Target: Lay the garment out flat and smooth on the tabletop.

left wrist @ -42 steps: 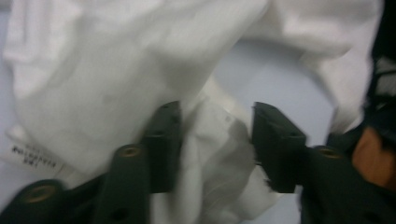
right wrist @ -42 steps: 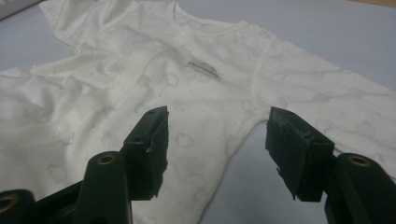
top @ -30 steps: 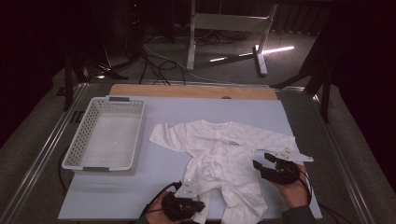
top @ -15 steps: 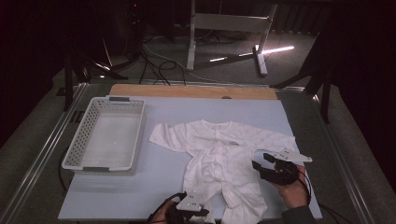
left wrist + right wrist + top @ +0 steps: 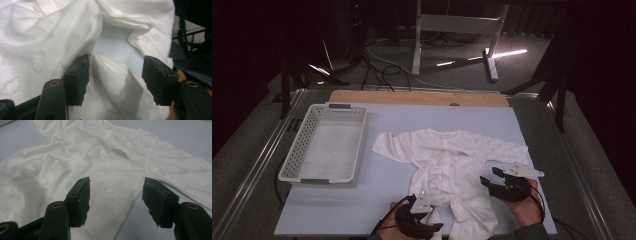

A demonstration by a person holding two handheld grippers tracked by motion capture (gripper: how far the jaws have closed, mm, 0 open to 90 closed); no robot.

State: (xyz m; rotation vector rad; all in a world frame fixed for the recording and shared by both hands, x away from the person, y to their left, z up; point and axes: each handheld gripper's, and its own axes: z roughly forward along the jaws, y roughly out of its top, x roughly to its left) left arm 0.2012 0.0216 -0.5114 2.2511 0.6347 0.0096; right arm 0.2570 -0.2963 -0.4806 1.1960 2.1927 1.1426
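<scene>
Dark room behind, cables and a metal stand on the floor; up front a bench (image 5: 337,210) w/ a pale blue mat. White baby romper (image 5: 452,160) lies flat near the middle-right of the mat, neck toward the far edge, sleeves spread out, legs toward the person. Empty white basket (image 5: 324,145) sits to its left, well apart from the garment.

Step in hand, as I read it: smoothing/arranging the romper before a fold, working at the leg end. Left leg cloth looks bunched and rumpled near the bench edge, so it isn't laid out yet.

Left gripper (image 5: 115,75): at the near edge by the left leg. Jaws have just been opening, now abt half apart. A ridge of romper cloth rises between them; left pad touches cloth at its side, right pad stands clear w/ mat showing behind. Reads as a let-go, not a hold.

Right gripper (image 5: 116,198): hovers low over the romper's right side, by the waist below the sleeve. Jaws roughly half apart, nothing between the pads, cloth just beneath.

Next move prob calls for: re-pinch the leg hem w/ the left gripper, pull it straight toward the near edge, and have the right gripper pin or pinch the opposite side so the body doesn't drag. Thin fabric, so a low approach and a firm close are needed, else pads slip off or take two layers.
</scene>
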